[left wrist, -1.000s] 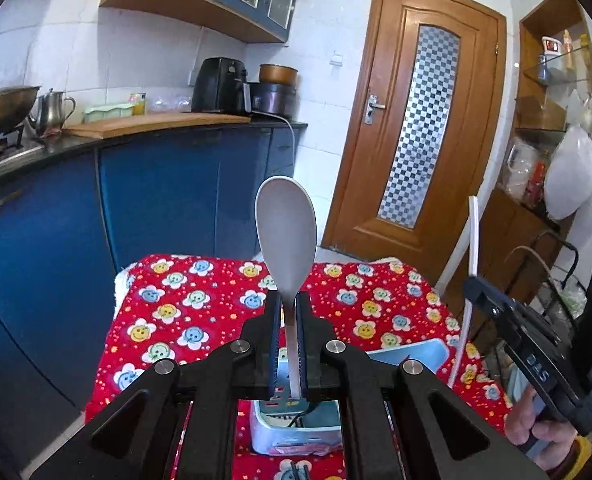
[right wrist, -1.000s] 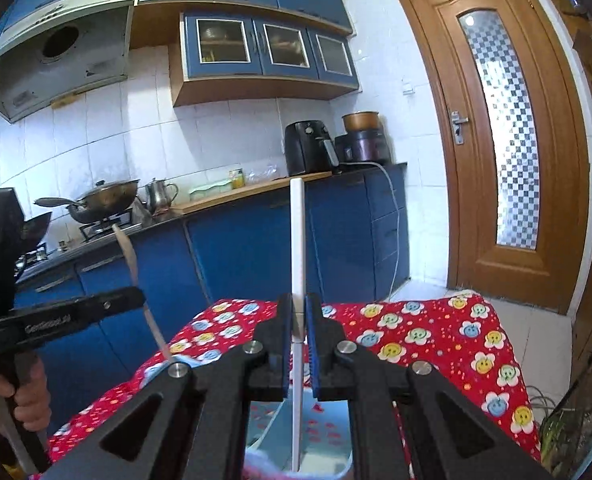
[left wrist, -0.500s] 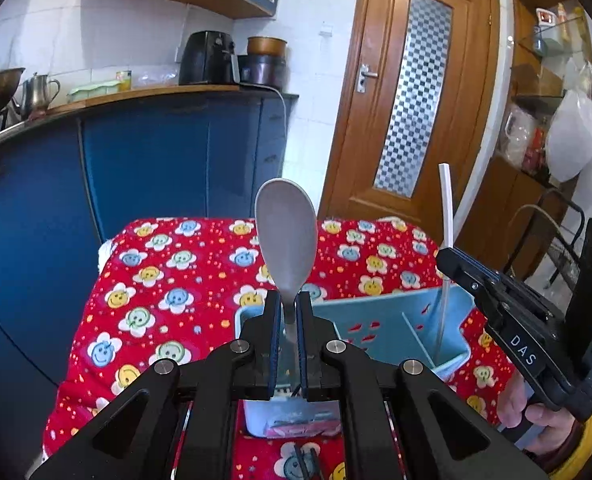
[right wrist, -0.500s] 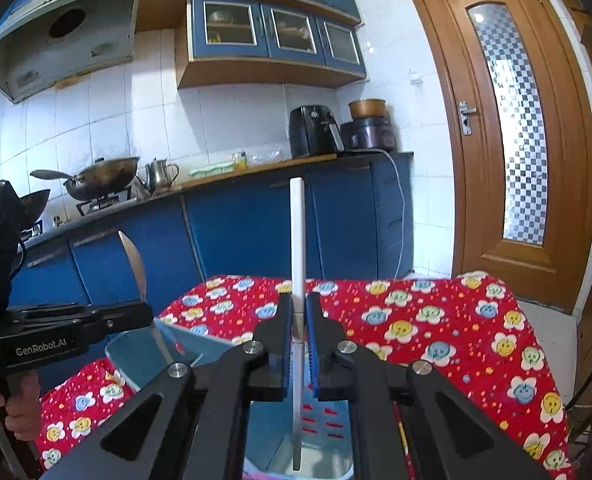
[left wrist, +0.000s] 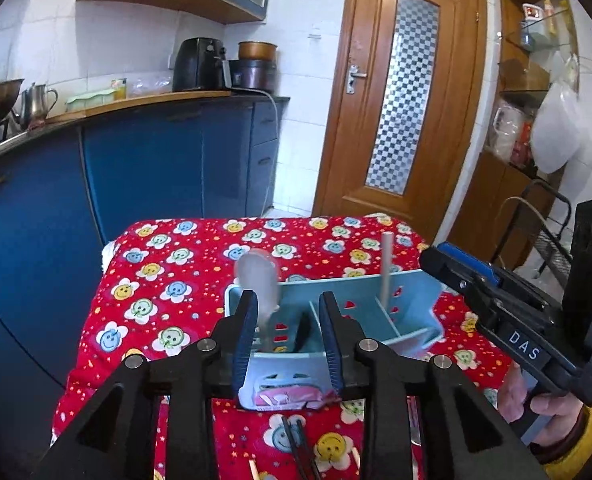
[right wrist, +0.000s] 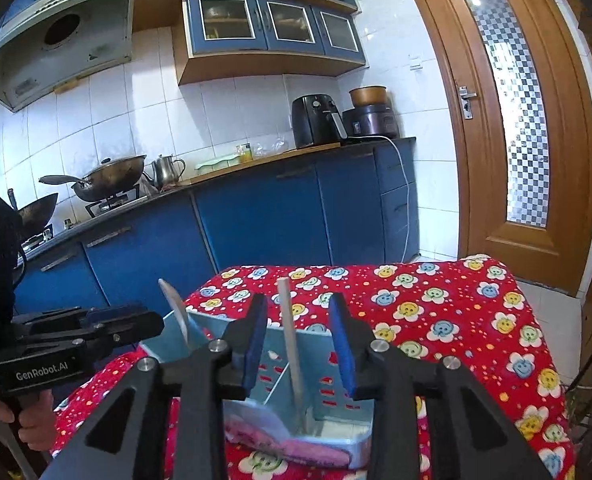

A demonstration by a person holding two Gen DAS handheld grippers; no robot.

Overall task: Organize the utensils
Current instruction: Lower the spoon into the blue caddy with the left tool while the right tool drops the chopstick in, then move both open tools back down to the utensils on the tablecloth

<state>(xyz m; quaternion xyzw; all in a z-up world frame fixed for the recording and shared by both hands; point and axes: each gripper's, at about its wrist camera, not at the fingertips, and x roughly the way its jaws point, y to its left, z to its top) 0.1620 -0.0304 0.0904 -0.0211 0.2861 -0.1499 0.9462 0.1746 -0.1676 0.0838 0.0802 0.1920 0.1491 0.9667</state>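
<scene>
Even, cool daylight fills both views; white wall tiles [right wrist: 232, 120] at upper centre glare softly. Fisheye bending curves the door [left wrist: 399, 96] and cabinets [right wrist: 272, 26], with black vignette corners. The spoon [left wrist: 258, 276] at centre is motion-blurred; shadows stay faint on the tablecloth [left wrist: 168, 280].

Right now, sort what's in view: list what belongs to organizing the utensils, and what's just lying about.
Job:
spoon
white stick
blue caddy
left gripper, opening
right gripper, opening

Lying about:
wok
kettle
air fryer
</scene>
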